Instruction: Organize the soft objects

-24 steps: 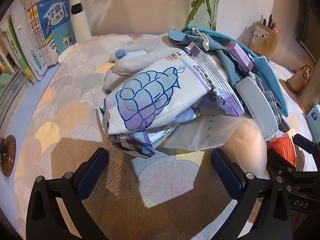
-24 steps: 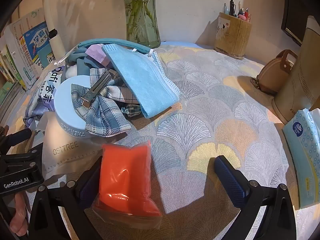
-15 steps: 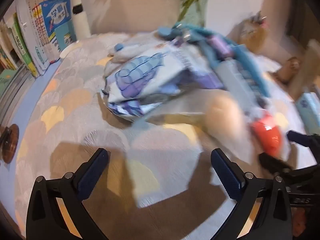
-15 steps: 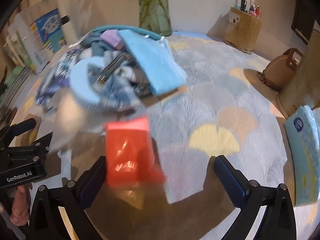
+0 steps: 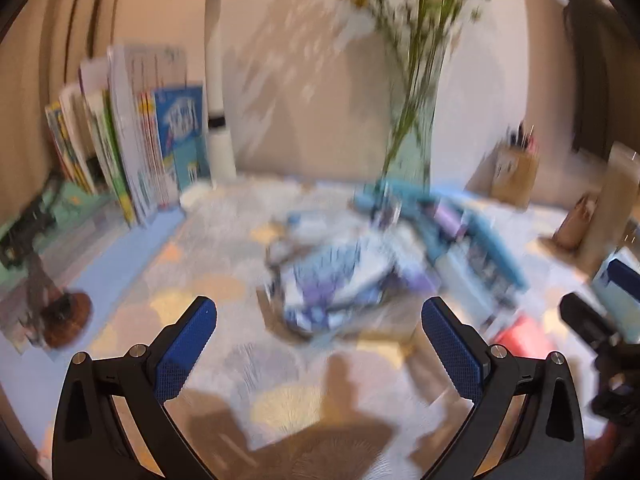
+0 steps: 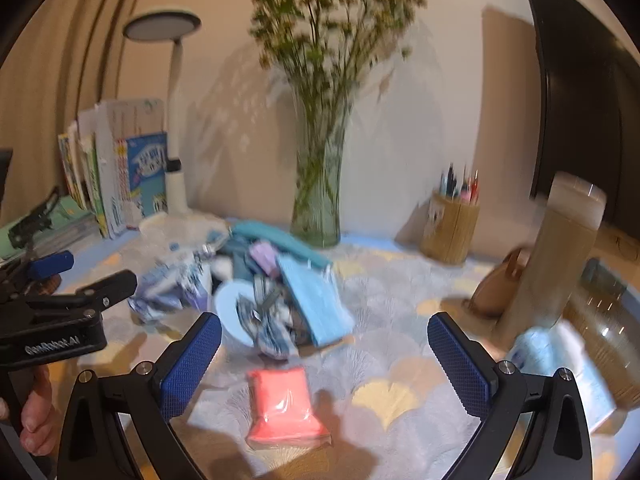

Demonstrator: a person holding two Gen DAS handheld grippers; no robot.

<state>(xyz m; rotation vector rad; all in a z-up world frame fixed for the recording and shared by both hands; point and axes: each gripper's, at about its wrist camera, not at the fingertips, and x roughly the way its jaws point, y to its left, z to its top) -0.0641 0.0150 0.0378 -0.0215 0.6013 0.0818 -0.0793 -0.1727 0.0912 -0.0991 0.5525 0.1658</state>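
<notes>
On the worktop [image 6: 400, 292], covered by a fan-patterned cloth, a heap of soft objects [image 6: 256, 280] is being seen near the middle, in front of a glass vase [image 6: 318, 200] of green stems. Within the heap, a blue face mask [image 6: 316, 304], a plaid bow [image 6: 264, 324] over a round pale-blue lid, and a white-and-purple printed pouch [image 5: 332, 280] are being made out, though both views are blurred. An orange-red packet [image 6: 282, 408] is lying flat on the cloth, apart from the heap and nearer the cameras.

The left gripper [image 5: 316, 344] is being held with its blue pads wide apart and nothing between them; only bare cloth and shadow are being framed there. The right gripper [image 6: 324, 360] is likewise being held wide apart, with the orange-red packet lying on the cloth in the gap, untouched by either pad.

Compared with the earlier frames, both cameras are being carried higher and farther back: the heap and the packet are appearing smaller and more distant, and the wall, a desk lamp [image 6: 168, 80], upright books [image 6: 120, 172] and a wooden pen holder [image 6: 450, 224] are now being taken in. The pouch, formerly filling the left view, is now lying well beyond the left pads. The jaws are being kept as wide as before.
</notes>
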